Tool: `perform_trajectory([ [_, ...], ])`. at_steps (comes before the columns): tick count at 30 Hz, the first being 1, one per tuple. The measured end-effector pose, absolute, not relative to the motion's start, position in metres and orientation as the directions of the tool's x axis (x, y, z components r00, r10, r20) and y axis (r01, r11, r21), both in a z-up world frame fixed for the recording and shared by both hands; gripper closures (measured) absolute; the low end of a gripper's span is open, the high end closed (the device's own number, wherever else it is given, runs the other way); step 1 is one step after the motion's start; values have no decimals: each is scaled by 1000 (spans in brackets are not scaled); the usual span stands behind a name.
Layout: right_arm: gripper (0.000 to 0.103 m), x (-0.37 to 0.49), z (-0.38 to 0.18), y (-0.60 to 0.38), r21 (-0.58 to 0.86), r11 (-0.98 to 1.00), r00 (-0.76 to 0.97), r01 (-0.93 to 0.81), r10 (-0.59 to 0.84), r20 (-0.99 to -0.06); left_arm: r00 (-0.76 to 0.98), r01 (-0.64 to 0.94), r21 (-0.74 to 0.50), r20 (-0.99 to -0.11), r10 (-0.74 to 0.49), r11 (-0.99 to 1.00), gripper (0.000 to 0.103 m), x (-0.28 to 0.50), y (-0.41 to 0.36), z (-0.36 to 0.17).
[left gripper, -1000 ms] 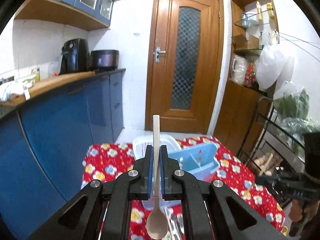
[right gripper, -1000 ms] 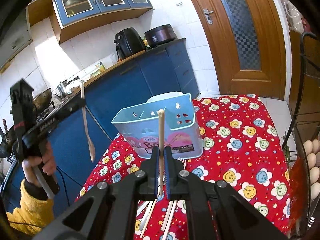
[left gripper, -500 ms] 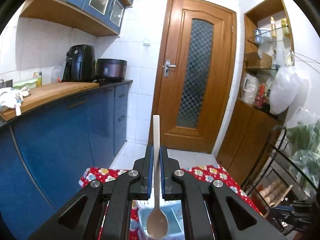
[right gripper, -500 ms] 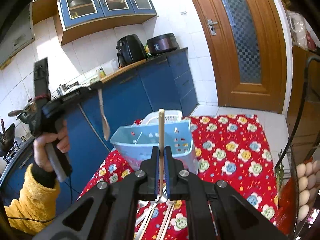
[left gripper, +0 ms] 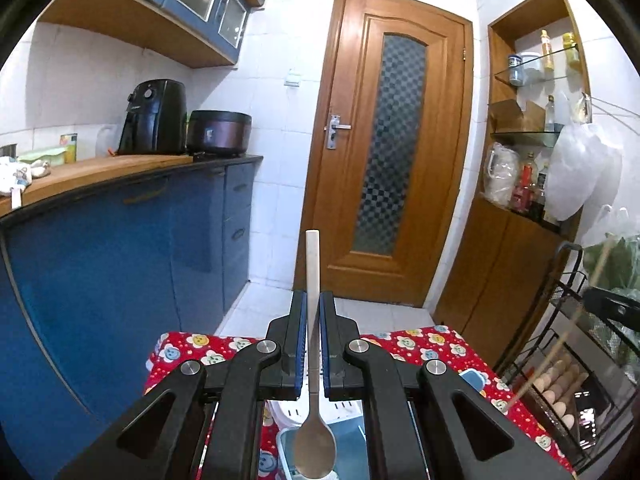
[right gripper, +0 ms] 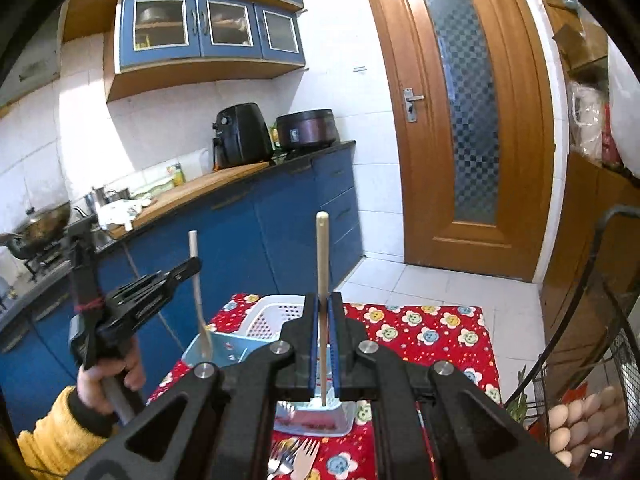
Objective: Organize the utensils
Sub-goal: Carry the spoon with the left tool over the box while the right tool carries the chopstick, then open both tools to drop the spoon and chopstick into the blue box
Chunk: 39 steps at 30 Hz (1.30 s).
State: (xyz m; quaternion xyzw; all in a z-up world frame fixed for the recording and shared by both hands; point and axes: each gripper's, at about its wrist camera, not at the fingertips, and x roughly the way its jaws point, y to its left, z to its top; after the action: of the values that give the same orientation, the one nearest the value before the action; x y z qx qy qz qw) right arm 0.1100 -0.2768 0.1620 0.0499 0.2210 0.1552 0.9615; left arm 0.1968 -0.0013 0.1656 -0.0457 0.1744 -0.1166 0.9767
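My left gripper (left gripper: pixel 312 304) is shut on a steel spoon (left gripper: pixel 313 432), handle up, its bowl hanging over the blue caddy (left gripper: pixel 352 448). In the right wrist view the left gripper (right gripper: pixel 192 266) holds the spoon (right gripper: pixel 199 300) with its bowl at the caddy's (right gripper: pixel 216 346) left rim. My right gripper (right gripper: pixel 323 306) is shut on a wooden chopstick (right gripper: pixel 322 264), upright, its lower tip above the caddy's right part. The chopstick (left gripper: pixel 560 340) also shows in the left wrist view.
A white basket (right gripper: pixel 276 314) sits behind the caddy on the red flowered cloth (right gripper: pixel 424 332). Forks (right gripper: pixel 298 460) lie on the cloth in front. Blue cabinets (left gripper: pixel 120 264) stand on the left. A wire rack with eggs (right gripper: pixel 576 420) stands on the right.
Both grippers have risen and moved in over the caddy. The spoon has come right, from beside the table to the caddy's rim. The chopstick now hangs over the caddy.
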Motion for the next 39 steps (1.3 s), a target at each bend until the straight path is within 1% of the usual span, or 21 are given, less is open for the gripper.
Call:
perform_trajectory([
  [4, 97, 126, 143, -261, 143, 955, 846, -259, 296, -444, 917, 228, -112, -308, -252, 967, 97, 194, -3, 156],
  [9, 97, 137, 114, -242, 122, 959, 828, -256, 282, -485, 905, 252, -134, -318, -282, 958, 97, 193, 0, 143],
  [15, 97, 153, 84, -240, 191, 953, 794, -234, 300, -529, 891, 262, -137, -346, -294, 955, 97, 197, 0, 128],
  [23, 96, 158, 72, -243, 224, 947, 778, -228, 316, -543, 880, 262, -129, -374, -292, 956, 97, 195, -4, 118],
  [25, 93, 157, 71, -245, 241, 943, 773, -231, 328, -543, 879, 262, -129, -378, -291, 956, 97, 193, -4, 118],
  [27, 78, 157, 71, -246, 255, 938, 768, -234, 339, -543, 880, 257, -125, -381, -285, 958, 97, 191, -4, 120],
  [29, 73, 155, 72, -246, 265, 933, 768, -243, 352, -535, 877, 260, -120, -387, -286, 958, 92, 190, -4, 122],
  [31, 71, 152, 74, -245, 268, 929, 769, -254, 362, -527, 876, 257, -110, -394, -279, 960, 82, 187, -4, 124],
  [33, 66, 149, 78, -245, 266, 929, 776, -259, 364, -515, 873, 259, -114, -398, -283, 959, 74, 184, -3, 126],
  [34, 66, 147, 79, -245, 266, 927, 779, -263, 367, -508, 872, 259, -118, -399, -285, 959, 71, 183, -2, 127],
  [36, 66, 144, 83, -245, 270, 925, 784, -266, 371, -499, 869, 260, -132, -400, -291, 957, 69, 178, 0, 130],
  [39, 66, 138, 87, -246, 276, 921, 790, -273, 379, -482, 865, 259, -145, -404, -296, 955, 68, 173, 3, 135],
])
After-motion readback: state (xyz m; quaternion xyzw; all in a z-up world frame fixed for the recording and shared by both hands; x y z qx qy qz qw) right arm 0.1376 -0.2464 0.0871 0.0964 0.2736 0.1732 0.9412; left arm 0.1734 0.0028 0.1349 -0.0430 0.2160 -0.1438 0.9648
